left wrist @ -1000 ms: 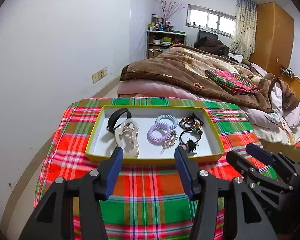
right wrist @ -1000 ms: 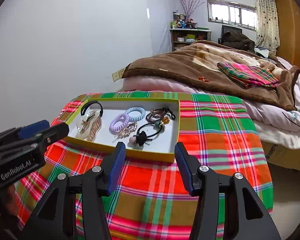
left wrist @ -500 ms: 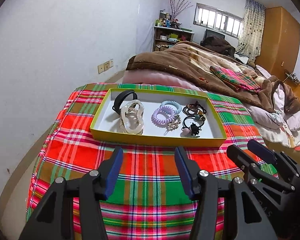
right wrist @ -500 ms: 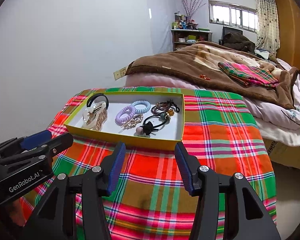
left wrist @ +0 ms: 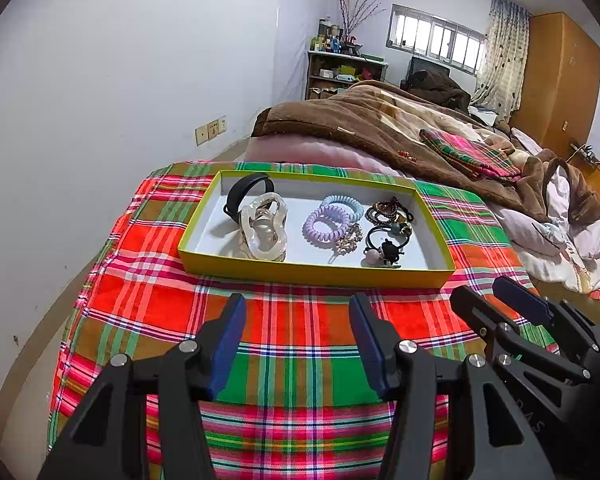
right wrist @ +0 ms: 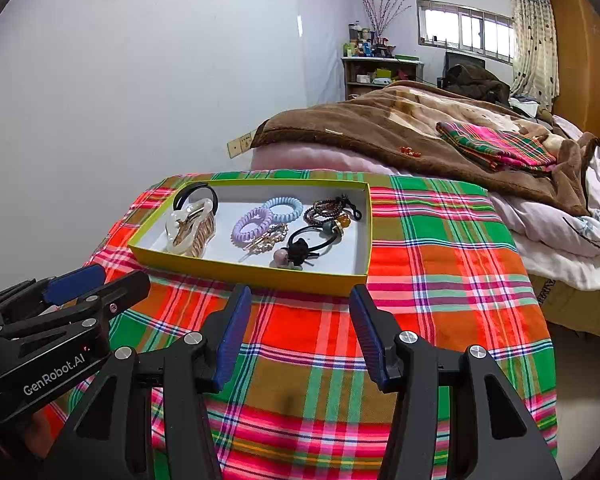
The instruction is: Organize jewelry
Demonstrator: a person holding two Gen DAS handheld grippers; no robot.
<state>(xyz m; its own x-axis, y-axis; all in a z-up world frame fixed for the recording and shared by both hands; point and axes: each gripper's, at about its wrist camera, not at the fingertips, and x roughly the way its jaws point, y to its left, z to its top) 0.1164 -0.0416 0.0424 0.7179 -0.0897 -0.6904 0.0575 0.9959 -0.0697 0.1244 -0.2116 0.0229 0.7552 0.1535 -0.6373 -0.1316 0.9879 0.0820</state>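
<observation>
A yellow-rimmed tray (left wrist: 312, 274) (right wrist: 244, 270) sits on the plaid cloth. It holds a black band (left wrist: 246, 188), a clear claw clip (left wrist: 262, 230) (right wrist: 190, 230), a purple coil tie (left wrist: 326, 224) (right wrist: 252, 224), a blue coil tie (left wrist: 346, 202), a gold clip (left wrist: 346, 242), a bead bracelet (left wrist: 386, 210) and a black hair tie (left wrist: 386, 244) (right wrist: 304, 246). My left gripper (left wrist: 298, 320) is open and empty, hovering in front of the tray. My right gripper (right wrist: 300, 312) is open and empty, also in front of the tray.
The plaid cloth (left wrist: 284, 328) covers a small table against a white wall. A bed with a brown blanket (left wrist: 380, 120) lies behind and to the right. A folded plaid cloth (right wrist: 496, 144) rests on it. The table's right edge (right wrist: 540, 320) drops off.
Both grippers have drawn back from the tray and risen a little, so the tray sits farther away. The jaws stay open. The items in the tray have not moved.
</observation>
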